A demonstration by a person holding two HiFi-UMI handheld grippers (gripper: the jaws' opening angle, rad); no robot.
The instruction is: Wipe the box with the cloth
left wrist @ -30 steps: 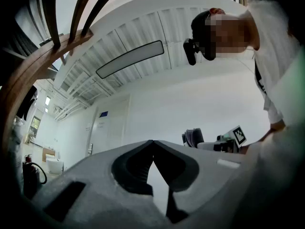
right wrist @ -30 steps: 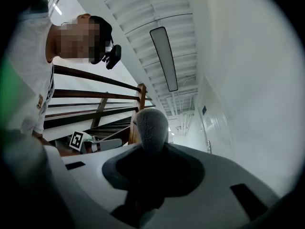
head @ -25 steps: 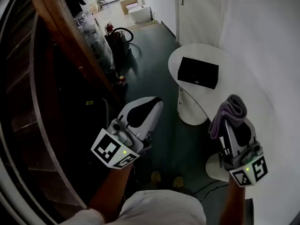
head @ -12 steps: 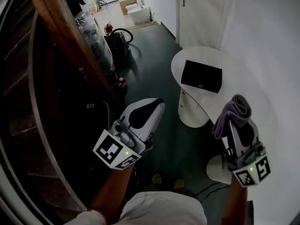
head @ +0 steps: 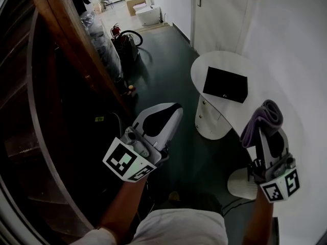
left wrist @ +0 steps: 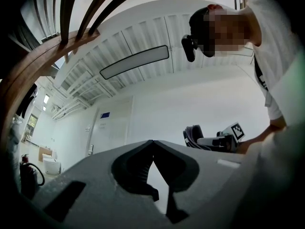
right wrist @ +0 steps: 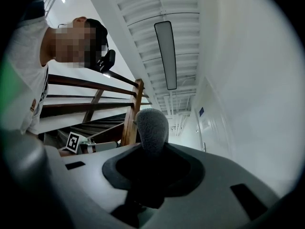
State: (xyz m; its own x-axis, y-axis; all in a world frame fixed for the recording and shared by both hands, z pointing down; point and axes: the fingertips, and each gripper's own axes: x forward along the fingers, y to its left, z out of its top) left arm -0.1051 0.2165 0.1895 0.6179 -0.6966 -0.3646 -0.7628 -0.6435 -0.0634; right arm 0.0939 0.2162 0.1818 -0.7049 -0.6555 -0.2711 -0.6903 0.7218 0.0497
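Note:
A black box [head: 226,84] lies flat on a white rounded table [head: 204,65] at the upper right of the head view. My right gripper [head: 267,124] is held in the air below and to the right of the table, shut on a folded grey cloth [head: 263,118] that sticks out past its tips; the same cloth [right wrist: 152,130] fills the jaws in the right gripper view. My left gripper [head: 171,109] hangs over the dark floor left of the table, jaws shut and empty, its tips meeting [left wrist: 152,141] in its own view. Both grippers point slightly upward.
A wooden stair rail [head: 76,40] runs along the left. A fire extinguisher with hose [head: 125,34] stands by the stairs, and a white door [head: 214,9] is behind the table. A round white base [head: 240,182] sits on the dark floor [head: 168,70] by my right arm.
The table and box have shifted right and slightly down in the head view. Both grippers have drifted right and slightly down with them, each still shut as before.

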